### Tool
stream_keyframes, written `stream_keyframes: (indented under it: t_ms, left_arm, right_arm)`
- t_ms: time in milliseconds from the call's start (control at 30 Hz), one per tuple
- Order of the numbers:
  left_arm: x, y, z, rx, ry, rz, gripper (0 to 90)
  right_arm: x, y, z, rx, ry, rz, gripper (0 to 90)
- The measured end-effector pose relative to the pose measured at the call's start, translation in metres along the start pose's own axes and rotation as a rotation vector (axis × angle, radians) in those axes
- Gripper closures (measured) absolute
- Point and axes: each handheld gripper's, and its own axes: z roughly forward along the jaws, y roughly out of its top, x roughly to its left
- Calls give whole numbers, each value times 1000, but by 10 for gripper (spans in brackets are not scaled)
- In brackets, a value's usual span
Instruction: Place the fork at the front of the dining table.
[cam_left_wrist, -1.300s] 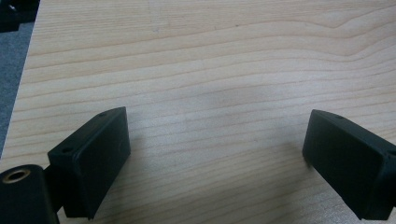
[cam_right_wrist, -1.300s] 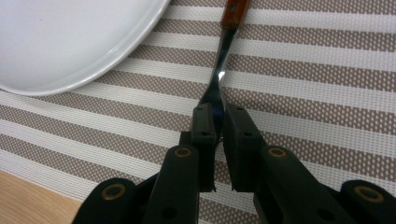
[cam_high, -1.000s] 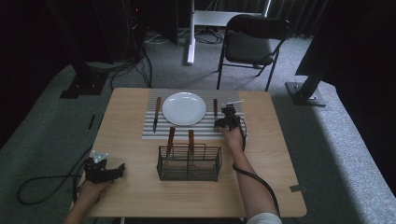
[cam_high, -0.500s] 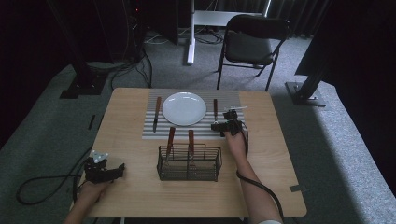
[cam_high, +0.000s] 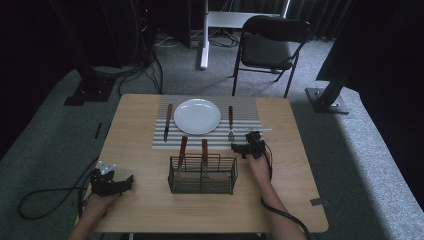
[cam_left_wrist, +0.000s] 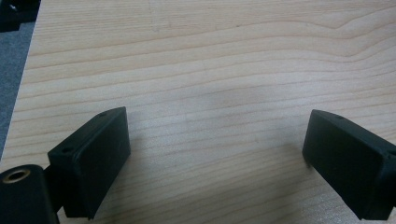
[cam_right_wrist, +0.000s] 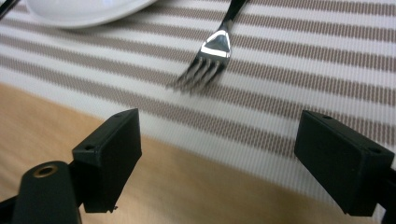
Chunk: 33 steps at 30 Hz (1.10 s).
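Note:
A white plate (cam_high: 197, 116) sits on a striped placemat (cam_high: 245, 107), with a brown-handled knife (cam_high: 168, 121) to its left and a fork (cam_high: 230, 122) to its right. My right gripper (cam_high: 236, 148) hovers just off the mat's near right corner. In the right gripper view, my right gripper (cam_right_wrist: 217, 163) has just been opening and is open with nothing between its jaws. The fork's tines (cam_right_wrist: 201, 70) and the plate's rim (cam_right_wrist: 84, 11) lie beyond them. My left gripper (cam_high: 127, 182) rests at the table's near left, and in its own view my left gripper (cam_left_wrist: 215, 158) is open over bare wood.
A black wire basket (cam_high: 202, 175) stands at the table's middle front with two brown-handled utensils (cam_high: 182, 149) upright in it, between the two grippers. A folding chair (cam_high: 272, 47) stands beyond the far edge. Cables trail off the table from both grippers.
My right gripper has drawn back from beside the fork toward the near side of the table. The fork stays on the mat. My left gripper has not moved.

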Motion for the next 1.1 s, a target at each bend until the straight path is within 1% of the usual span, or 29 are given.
stream_keyframes:
  t_ms: [33, 100, 133, 200, 300, 333, 400, 467, 533, 633, 700, 867, 1000, 1100]
  left_arm:
    - [0, 0, 0, 0, 0, -1, 74]
    - [0, 0, 0, 0, 0, 0, 74]
    - [0, 0, 0, 0, 0, 0, 74]
    - [0, 0, 0, 0, 0, 0, 74]
    - [0, 0, 0, 0, 0, -1, 74]
    - [0, 0, 0, 0, 0, 0, 74]
    - [0, 0, 0, 0, 0, 0, 75]
    - [0, 0, 0, 0, 0, 0, 75]
    - [0, 0, 0, 0, 0, 0, 74]
    - [0, 0, 0, 0, 0, 0, 74]
    - [0, 0, 0, 0, 0, 0, 74]
    - [0, 0, 0, 0, 0, 0, 74]
    - [0, 0, 0, 0, 0, 0, 74]
    - [0, 0, 0, 0, 0, 0, 74]
  right_arm:
    - [0, -3, -1, -2, -15, -9, 144]
    - [-1, -7, -4, 0, -8, -18, 144]
    - [-1, -10, -7, -6, -16, -20, 144]
    - [-2, -14, -12, -17, -3, -13, 144]
    - [-2, -19, -19, -27, -1, -12, 144]
    - [-2, -21, -22, -36, -8, -15, 145]
    - [-2, -24, -25, -35, -1, -15, 144]
    - [-2, -28, -29, -45, -20, -27, 145]
    - [-2, -33, -34, -52, -10, -19, 145]
    - [-4, -38, -40, -53, -37, -21, 145]
    - [-6, -44, -44, -62, -33, -13, 145]
    - [-11, -56, -56, -68, -45, -1, 145]
    - [-13, -64, -68, -104, -68, -2, 145]
    - [-12, -70, -76, -117, -85, -10, 144]
